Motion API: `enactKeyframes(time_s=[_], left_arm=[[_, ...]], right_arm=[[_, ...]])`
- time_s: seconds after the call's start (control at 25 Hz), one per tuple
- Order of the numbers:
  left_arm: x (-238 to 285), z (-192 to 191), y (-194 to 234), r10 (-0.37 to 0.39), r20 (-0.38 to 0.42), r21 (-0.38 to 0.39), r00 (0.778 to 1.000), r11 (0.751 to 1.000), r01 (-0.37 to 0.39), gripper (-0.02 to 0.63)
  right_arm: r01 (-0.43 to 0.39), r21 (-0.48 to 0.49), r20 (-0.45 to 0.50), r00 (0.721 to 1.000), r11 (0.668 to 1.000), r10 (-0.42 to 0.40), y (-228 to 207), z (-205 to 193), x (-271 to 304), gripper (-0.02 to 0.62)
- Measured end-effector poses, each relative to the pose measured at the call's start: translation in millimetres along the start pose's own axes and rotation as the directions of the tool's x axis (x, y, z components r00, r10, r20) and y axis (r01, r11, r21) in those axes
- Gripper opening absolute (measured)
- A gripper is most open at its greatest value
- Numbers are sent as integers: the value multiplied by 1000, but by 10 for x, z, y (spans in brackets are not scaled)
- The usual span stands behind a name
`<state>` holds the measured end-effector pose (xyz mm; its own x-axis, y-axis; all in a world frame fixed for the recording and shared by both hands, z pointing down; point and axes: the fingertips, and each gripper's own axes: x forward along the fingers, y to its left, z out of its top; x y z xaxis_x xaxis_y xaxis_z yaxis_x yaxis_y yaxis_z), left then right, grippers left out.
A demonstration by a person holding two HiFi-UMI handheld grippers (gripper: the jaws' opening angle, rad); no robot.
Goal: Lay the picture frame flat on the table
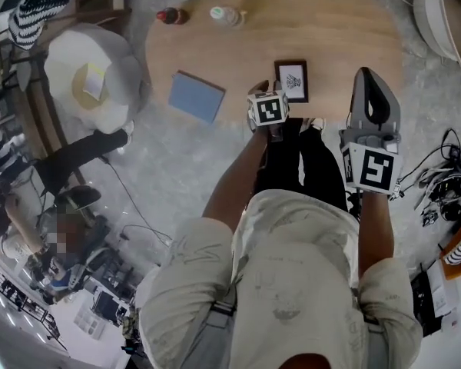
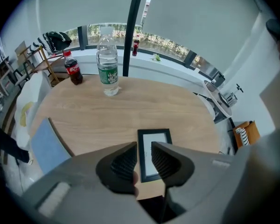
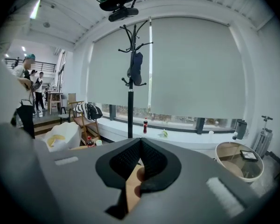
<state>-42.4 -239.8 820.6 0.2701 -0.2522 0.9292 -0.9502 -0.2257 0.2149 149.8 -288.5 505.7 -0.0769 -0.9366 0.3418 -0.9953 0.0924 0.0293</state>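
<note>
The black picture frame (image 1: 291, 81) lies flat, face up, near the front edge of the round wooden table (image 1: 338, 29). My left gripper (image 1: 263, 92) hovers just left of it and slightly nearer to me, open. In the left gripper view the picture frame (image 2: 155, 141) shows past the gap between the spread jaws of the left gripper (image 2: 143, 158), and nothing is held. My right gripper (image 1: 364, 75) is off the table's front right edge, away from the frame. In its own view the right gripper (image 3: 140, 143) has its tips together with nothing in them.
A blue book (image 1: 197, 96) lies on the table's left side. A water bottle (image 1: 224, 15) and a cola bottle (image 1: 171, 15) stand at the far edge. A coat stand (image 2: 129, 31) rises behind the table. A cushioned chair (image 1: 92, 75) sits left; cables (image 1: 442, 183) lie right.
</note>
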Motion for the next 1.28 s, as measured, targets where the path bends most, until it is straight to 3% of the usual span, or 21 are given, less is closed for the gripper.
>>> enactKeyframes(time_s=[0.48,0.76,1.0,1.28], left_arm=[[-1078,234,-218,21,109,-40,994,999,-17,108],[-1771,529,-190,66,241,-96,968,994,-44,107],[-2196,788,-355,84,335,-110,939,993,-50,94],[-2862,1326,-578,71,519,-80,852,996,-34,83]], right_arm=[[-11,-52,133,991,999,18,-177,778,-361,2],[-45,-61,207,977,997,57,-108,1172,-559,2],[-56,-60,240,968,997,68,-189,1323,-634,2],[-61,-60,270,960,996,75,-249,1455,-684,2]])
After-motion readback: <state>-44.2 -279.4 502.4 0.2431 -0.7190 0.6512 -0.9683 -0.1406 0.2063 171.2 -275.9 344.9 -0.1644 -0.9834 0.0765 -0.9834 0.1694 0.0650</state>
